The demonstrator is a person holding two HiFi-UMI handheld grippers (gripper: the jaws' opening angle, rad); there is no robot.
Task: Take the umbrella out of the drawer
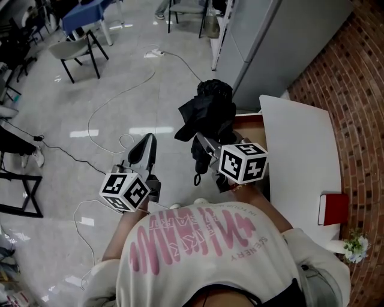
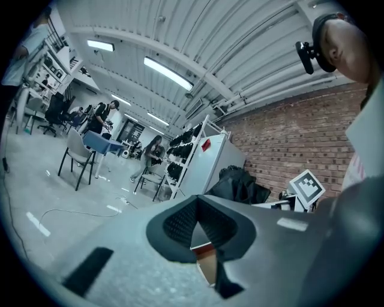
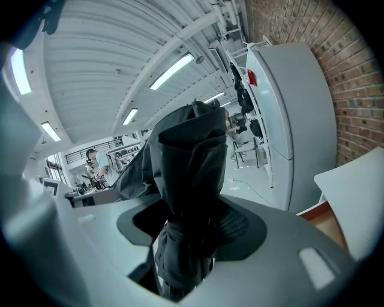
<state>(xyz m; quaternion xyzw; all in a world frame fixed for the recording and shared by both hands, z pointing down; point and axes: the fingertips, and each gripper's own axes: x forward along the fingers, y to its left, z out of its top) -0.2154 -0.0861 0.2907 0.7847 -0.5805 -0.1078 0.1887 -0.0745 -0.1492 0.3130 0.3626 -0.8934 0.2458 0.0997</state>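
left gripper [image 1: 146,144]: level, fingers [image 2: 180,225] together, empty | right gripper [image 1: 203,150]: tilted slightly down, fingers clamped wide

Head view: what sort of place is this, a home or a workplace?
Most likely a shared lab or workshop, not a home: loose cables trail over a polished floor, chairs stand by a blue table, and the left gripper view shows ceiling strip lights and several people.
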